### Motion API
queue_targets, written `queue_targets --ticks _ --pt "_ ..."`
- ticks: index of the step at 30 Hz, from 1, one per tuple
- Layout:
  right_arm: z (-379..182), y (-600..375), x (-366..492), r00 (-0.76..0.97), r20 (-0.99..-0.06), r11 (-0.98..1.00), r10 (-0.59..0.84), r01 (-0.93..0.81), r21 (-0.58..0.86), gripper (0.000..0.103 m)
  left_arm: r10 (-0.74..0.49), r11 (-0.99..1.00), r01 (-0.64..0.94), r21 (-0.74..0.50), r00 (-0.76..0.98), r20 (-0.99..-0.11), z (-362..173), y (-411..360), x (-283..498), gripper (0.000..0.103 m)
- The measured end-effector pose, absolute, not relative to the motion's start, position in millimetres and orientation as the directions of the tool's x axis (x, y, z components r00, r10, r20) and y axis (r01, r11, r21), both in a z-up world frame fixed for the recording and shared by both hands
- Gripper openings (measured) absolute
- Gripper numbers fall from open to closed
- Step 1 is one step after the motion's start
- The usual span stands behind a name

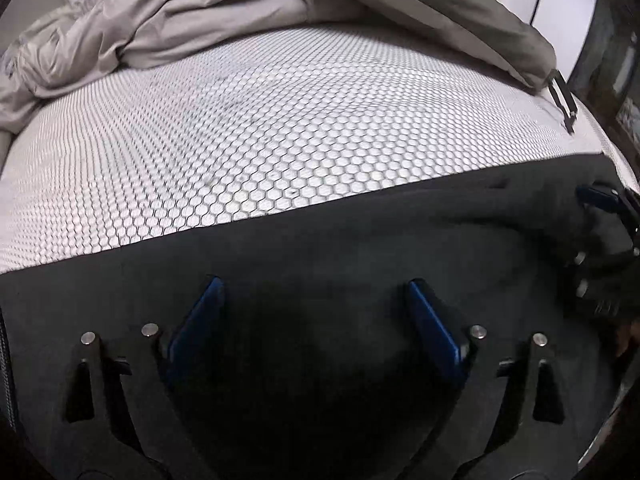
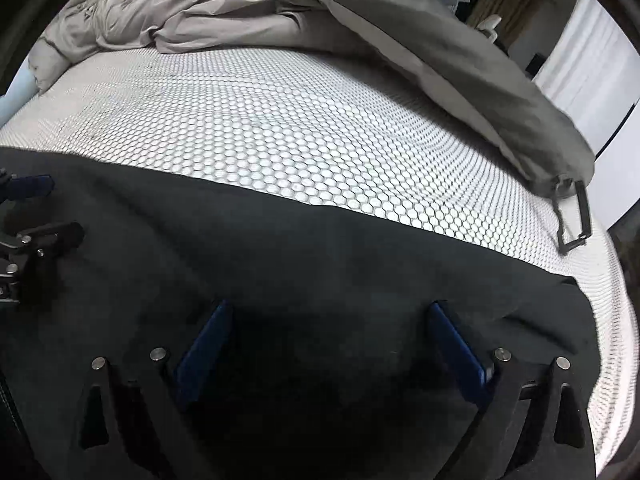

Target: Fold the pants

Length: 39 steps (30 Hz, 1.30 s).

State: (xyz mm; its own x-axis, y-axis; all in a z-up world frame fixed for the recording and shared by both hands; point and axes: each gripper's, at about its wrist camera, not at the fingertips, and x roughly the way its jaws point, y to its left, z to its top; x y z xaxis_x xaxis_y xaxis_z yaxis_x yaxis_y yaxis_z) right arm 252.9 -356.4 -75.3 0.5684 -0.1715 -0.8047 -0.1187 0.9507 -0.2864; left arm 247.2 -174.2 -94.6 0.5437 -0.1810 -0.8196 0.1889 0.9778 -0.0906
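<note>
Black pants (image 1: 360,240) lie flat across the near part of a bed with a white honeycomb-patterned cover (image 1: 260,128); they also show in the right wrist view (image 2: 240,248). My left gripper (image 1: 316,292) is open and empty, its blue-padded fingers (image 1: 200,320) spread just above the dark cloth. My right gripper (image 2: 328,316) is open and empty too, over the pants near their right edge. The right gripper shows at the right edge of the left wrist view (image 1: 604,232). The left gripper shows at the left edge of the right wrist view (image 2: 28,216).
A rumpled grey duvet (image 1: 200,20) is heaped along the far side of the bed and runs down its right side (image 2: 460,60). A black strap buckle (image 2: 574,216) hangs at its corner. White wall and curtains (image 2: 592,60) stand to the right.
</note>
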Motion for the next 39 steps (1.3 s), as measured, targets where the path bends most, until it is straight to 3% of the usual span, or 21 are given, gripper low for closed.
queue_targets --ticks 5,8,13,16,20,23,27,31,35,39 --pt "-67 -471 259 0.483 -0.736 0.879 -0.474 0.306 -0.365 0.098 -0.179 0.979 0.183 -0.091 0.549 -0.817 -98 -165 251 0.092" --pt "-60 -508 245 0.488 -0.745 0.870 -0.455 0.421 -0.256 0.098 -0.171 0.980 0.182 -0.082 0.558 -0.812 -95 -166 246 0.091" --pt "-37 -467 229 0.510 -0.711 0.873 -0.483 0.338 -0.351 0.099 -0.274 0.954 0.261 -0.146 0.571 -0.774 -70 -193 231 0.089" --pt "-25 -433 208 0.571 -0.734 0.929 -0.368 0.261 -0.263 0.099 -0.272 0.947 0.299 -0.115 0.561 -0.782 -70 -220 232 0.089" --pt "-42 -394 203 0.563 -0.814 0.990 -0.144 0.086 -0.115 0.099 -0.221 0.969 0.212 -0.123 0.532 -0.817 -92 -230 257 0.089" --pt "-74 -377 195 0.509 -0.840 0.977 -0.187 0.008 -0.213 0.099 -0.151 0.987 0.133 -0.092 0.552 -0.820 -94 -209 268 0.089" --pt "-71 -380 177 0.531 -0.829 0.979 -0.176 0.010 -0.202 0.100 -0.042 0.999 0.023 -0.035 0.554 -0.832 -96 -157 276 0.089" --pt "-68 -385 169 0.531 -0.830 0.984 -0.169 0.038 -0.176 0.100 -0.041 0.998 -0.012 -0.058 0.557 -0.830 -86 -131 259 0.076" --pt "-50 -369 158 0.562 -0.820 0.991 -0.110 -0.003 -0.134 0.100 -0.195 0.980 0.156 -0.127 0.592 -0.782 -57 -155 209 0.076" --pt "-48 -337 149 0.565 -0.825 0.989 -0.021 -0.111 -0.101 0.100 -0.179 0.969 0.240 -0.057 0.526 -0.831 -81 -169 193 0.079"
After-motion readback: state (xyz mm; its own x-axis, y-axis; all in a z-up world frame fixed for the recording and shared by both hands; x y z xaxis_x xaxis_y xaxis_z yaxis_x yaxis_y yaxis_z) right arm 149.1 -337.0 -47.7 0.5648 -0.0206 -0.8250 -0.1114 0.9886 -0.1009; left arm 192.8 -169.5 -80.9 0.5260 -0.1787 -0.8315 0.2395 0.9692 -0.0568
